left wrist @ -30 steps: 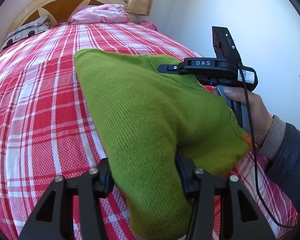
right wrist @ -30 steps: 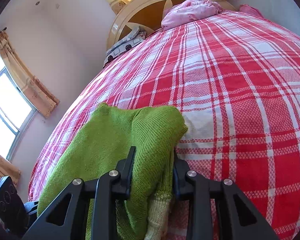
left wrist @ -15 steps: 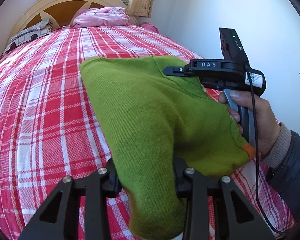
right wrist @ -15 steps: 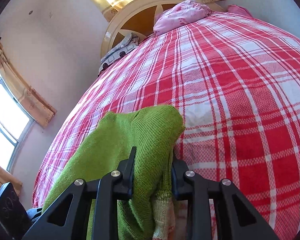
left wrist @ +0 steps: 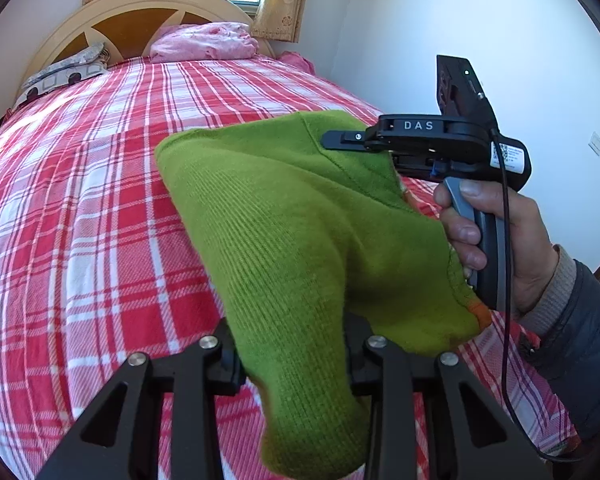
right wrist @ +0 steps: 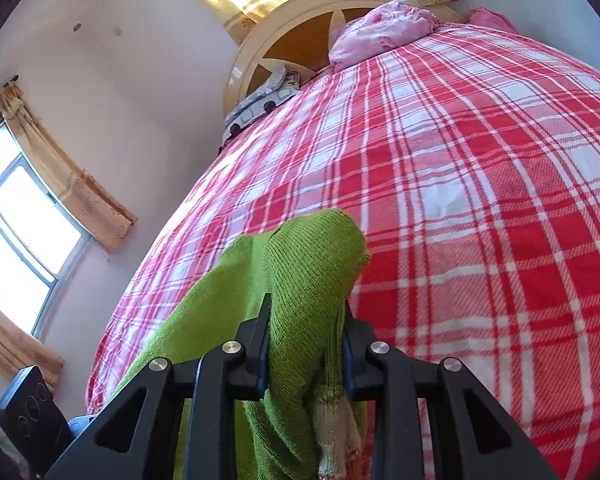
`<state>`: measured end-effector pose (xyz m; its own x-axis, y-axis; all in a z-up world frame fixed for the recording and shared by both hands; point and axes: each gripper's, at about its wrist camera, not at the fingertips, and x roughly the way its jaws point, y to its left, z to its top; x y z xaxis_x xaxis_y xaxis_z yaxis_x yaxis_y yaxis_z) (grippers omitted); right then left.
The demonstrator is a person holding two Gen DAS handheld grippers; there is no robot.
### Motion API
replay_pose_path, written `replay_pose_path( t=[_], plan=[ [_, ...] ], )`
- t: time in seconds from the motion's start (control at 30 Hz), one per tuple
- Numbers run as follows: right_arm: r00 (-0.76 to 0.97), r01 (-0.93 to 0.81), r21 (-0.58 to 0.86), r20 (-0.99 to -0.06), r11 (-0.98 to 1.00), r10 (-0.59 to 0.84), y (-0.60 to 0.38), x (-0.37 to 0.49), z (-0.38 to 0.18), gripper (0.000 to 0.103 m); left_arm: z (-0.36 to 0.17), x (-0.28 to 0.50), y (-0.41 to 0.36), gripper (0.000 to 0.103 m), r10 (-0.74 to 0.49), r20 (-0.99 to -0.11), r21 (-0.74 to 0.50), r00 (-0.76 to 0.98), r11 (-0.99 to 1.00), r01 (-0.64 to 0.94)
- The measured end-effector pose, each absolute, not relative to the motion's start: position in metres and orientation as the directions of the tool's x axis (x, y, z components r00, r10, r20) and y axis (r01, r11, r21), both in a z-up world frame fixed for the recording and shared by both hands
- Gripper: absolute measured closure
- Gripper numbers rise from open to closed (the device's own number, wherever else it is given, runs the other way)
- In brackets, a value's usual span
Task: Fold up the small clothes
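A small green knitted sweater (left wrist: 292,232) hangs in the air above the bed, stretched between my two grippers. My left gripper (left wrist: 292,344) is shut on one bunched end of it. My right gripper (right wrist: 306,320) is shut on the other end (right wrist: 312,264), where a pale striped cuff (right wrist: 332,420) hangs down. In the left wrist view the right gripper (left wrist: 340,140) shows at the right, held by a hand (left wrist: 496,240), its fingers clamped on the sweater's far edge. The sweater's far fold (left wrist: 188,140) points toward the headboard.
The bed has a red and white plaid cover (left wrist: 80,208). A pink bundle (left wrist: 208,40) and a patterned pillow (left wrist: 60,76) lie by the wooden headboard (left wrist: 112,12). A white wall (left wrist: 480,20) runs close along the bed's right side. A window with curtains (right wrist: 24,232) is at the left.
Both grippers, still shut on the sweater, have lifted it and carried it a little toward the headboard; the cloth sits higher above the cover.
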<state>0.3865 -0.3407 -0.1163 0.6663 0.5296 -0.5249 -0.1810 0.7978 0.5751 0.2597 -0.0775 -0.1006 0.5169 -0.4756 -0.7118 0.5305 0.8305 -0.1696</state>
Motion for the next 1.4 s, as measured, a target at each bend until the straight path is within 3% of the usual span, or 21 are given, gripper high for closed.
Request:
replay_pose_path(
  t=[0.7, 1.4],
  plan=[
    [0.558, -0.366, 0.622, -0.449, 0.692, 0.698, -0.223, 0.356, -0.105, 0.075, -0.083, 0.198, 0.011, 0.067, -0.390, -0.687, -0.144, 0.612, 0.900, 0.412],
    [0.443, -0.477, 0.628, -0.433, 0.615, 0.785, -0.113, 0.353, -0.097, 0.075, -0.079, 0.164, 0.089, 0.067, -0.273, -0.680, -0.099, 0.681, 0.954, 0.283]
  ],
)
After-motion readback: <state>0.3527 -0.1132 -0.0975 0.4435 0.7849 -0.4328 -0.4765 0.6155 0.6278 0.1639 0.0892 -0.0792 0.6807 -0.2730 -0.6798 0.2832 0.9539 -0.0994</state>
